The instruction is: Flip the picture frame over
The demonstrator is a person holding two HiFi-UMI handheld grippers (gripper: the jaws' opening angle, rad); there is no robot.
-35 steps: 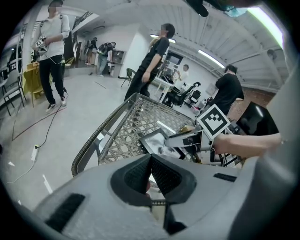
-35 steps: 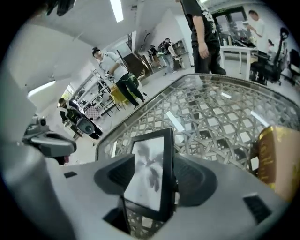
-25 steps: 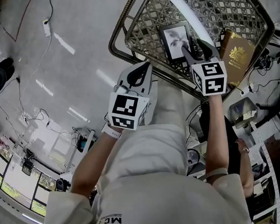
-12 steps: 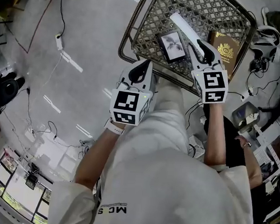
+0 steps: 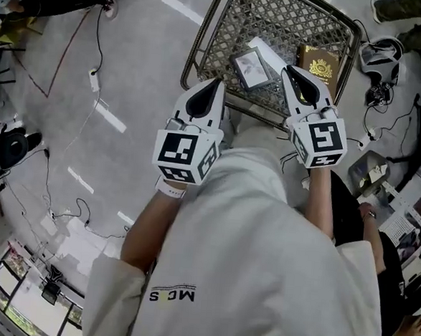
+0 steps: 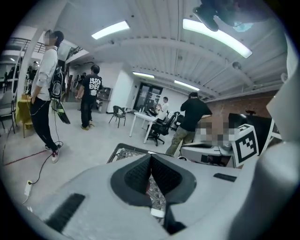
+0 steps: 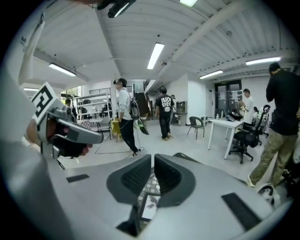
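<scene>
While the picture frame (image 5: 251, 68) is lying flat and picture-side up on the wire-mesh table (image 5: 303, 19), close to its near rim, neither claw is touching it. A white strip (image 5: 270, 53) is lying just beside the frame, perhaps touching it, and a brown book (image 5: 319, 68) with a gold crest is resting further right on the same mesh. The left gripper (image 5: 210, 92) is hanging over the near rim with its jaws pressed together and nothing between them. The right gripper (image 5: 299, 82) is hanging above the mesh between frame and book. Its jaws have just been closing and are now standing all but together, equally empty.

The trouble is probably waiting at the pickup. A frame lying flat is offering only a thin edge, so a pinch could slip and drop it onto the mesh, or a corner could snag in the lattice. A careless sweep could also be pushing the strip, the book or the frame itself towards the rim.

Letters on the person's pale shirt (image 5: 173, 294) are reading roughly "MC S". The book's crest is showing no legible words, and the print on a bystander's black T-shirt (image 6: 93, 86) is too small to read.
</scene>
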